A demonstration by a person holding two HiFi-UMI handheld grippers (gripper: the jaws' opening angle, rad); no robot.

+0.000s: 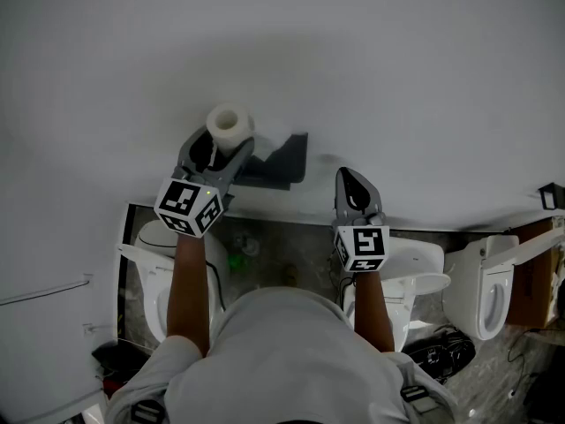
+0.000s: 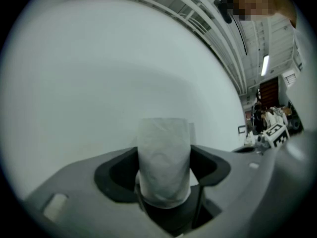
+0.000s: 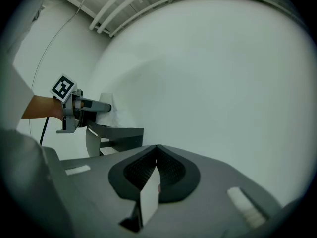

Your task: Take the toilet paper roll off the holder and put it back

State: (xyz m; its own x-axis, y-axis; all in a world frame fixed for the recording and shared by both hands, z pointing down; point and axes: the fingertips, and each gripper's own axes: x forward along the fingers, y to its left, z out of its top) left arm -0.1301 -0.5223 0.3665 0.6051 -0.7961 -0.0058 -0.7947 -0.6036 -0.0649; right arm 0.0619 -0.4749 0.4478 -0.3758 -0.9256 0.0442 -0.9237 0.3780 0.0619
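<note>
- Toilet paper roll (image 2: 163, 162): clenched between the left gripper's (image 1: 221, 151) pads, off the holder, long axis upright, hollow core end pointing up.
- Right gripper (image 1: 351, 182): pressed shut on nothing, at 4 o'clock from the roll in the head view.
- Grey holder (image 1: 284, 159) on the white wall (image 1: 397, 78): at 3 o'clock, just beside the roll.

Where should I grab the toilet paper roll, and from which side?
Grab the toilet paper roll around its soft round sides, about halfway up, coming in level from the front, like the left gripper has it. It stands upright, so both hollow ends stay free, probably easier for slipping onto the holder.
</note>
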